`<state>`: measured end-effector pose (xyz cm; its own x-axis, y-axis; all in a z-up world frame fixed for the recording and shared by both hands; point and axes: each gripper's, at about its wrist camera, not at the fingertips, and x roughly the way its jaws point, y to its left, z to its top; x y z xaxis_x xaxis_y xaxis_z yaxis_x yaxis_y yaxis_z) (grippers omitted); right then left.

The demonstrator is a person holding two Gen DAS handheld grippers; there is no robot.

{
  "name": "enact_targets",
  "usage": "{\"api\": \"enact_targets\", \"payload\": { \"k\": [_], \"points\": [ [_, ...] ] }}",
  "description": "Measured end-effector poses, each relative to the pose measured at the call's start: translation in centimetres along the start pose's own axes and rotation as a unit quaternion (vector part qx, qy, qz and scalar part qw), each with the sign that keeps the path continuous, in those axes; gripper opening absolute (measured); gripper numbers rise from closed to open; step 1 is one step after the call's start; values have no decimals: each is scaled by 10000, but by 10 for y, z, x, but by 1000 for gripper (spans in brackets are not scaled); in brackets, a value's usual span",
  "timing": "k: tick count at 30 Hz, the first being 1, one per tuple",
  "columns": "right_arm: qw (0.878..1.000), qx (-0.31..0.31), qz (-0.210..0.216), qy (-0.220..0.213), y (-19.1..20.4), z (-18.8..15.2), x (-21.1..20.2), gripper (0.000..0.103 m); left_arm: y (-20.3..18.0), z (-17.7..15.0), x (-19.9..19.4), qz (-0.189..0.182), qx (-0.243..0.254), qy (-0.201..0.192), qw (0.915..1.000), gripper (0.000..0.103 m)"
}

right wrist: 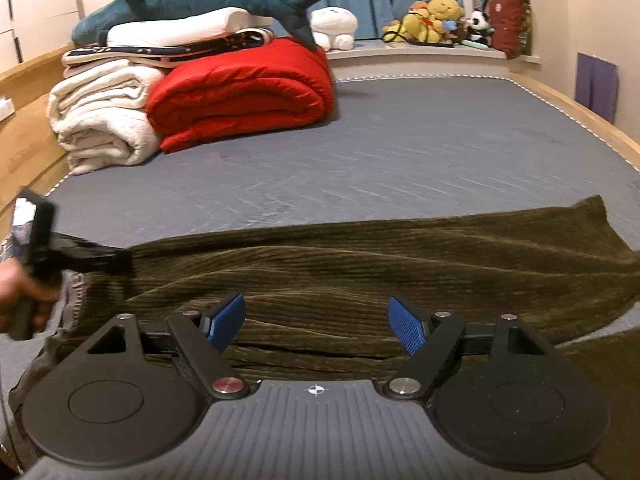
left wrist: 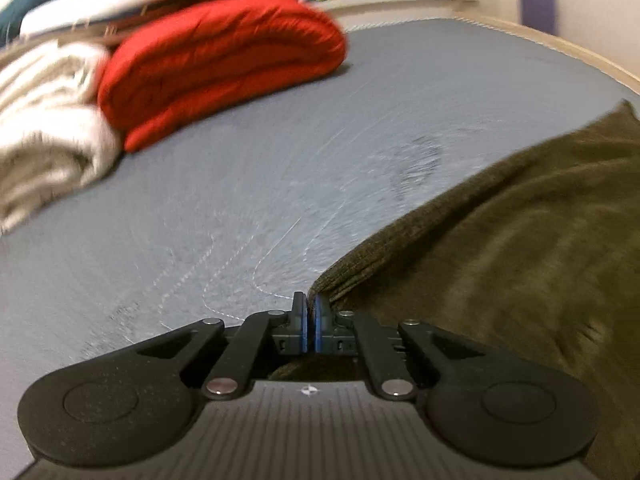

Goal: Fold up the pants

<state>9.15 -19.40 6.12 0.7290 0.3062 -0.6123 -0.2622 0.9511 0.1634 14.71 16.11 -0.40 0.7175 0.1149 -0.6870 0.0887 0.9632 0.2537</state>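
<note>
Olive-brown corduroy pants (right wrist: 360, 264) lie spread across the near part of a grey-blue bed (right wrist: 400, 152). In the left wrist view the pants (left wrist: 500, 248) fill the right side. My left gripper (left wrist: 309, 308) is shut on the pants' edge, blue pads pressed together with fabric between them. It also shows in the right wrist view (right wrist: 116, 262) at the pants' left end, held by a hand. My right gripper (right wrist: 316, 320) is open and empty, its blue pads (right wrist: 226, 320) wide apart just above the pants' near edge.
A folded red quilt (right wrist: 248, 96) and a rolled white blanket (right wrist: 104, 124) sit at the far left of the bed, with a plush shark (right wrist: 192, 4) on folded bedding above. Stuffed toys (right wrist: 436, 20) line a ledge behind. A wooden bed frame (right wrist: 592, 120) borders the mattress.
</note>
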Motion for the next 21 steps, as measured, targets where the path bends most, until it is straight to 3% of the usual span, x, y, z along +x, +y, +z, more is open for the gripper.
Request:
{"api": "enact_targets", "payload": {
  "k": [3, 6, 11, 14, 16, 18, 20, 21],
  "points": [
    [9998, 127, -164, -41, -12, -2, -4, 80, -9, -9, -47, -163, 297, -251, 9991, 3],
    [9986, 236, -435, -167, -31, -3, -10, 80, -13, -28, -108, -613, 418, -424, 9963, 3],
    [9905, 838, -868, -666, -85, 4, -34, 78, -17, -85, -192, -1152, 1170, -630, 9844, 2],
    [9791, 1453, -1052, -954, -125, 5, -49, 74, -21, -124, -174, -1577, 984, -41, 9826, 3],
    [9693, 1928, -1129, -1024, -151, 2, -52, 68, -37, -139, -156, -1436, 1214, 450, 9811, 3],
    [9572, 2422, -1234, -994, -175, -5, -50, 65, -47, -139, -158, -1377, 1433, 312, 9796, 8],
    [9456, 2853, -1278, -907, -196, -14, -44, 60, -41, -131, -160, -1408, 1126, 131, 9835, 15],
    [9408, 3024, -1272, -855, -204, -18, -40, 55, -37, -127, -159, -1354, 965, 95, 9860, 31]
  ]
}}
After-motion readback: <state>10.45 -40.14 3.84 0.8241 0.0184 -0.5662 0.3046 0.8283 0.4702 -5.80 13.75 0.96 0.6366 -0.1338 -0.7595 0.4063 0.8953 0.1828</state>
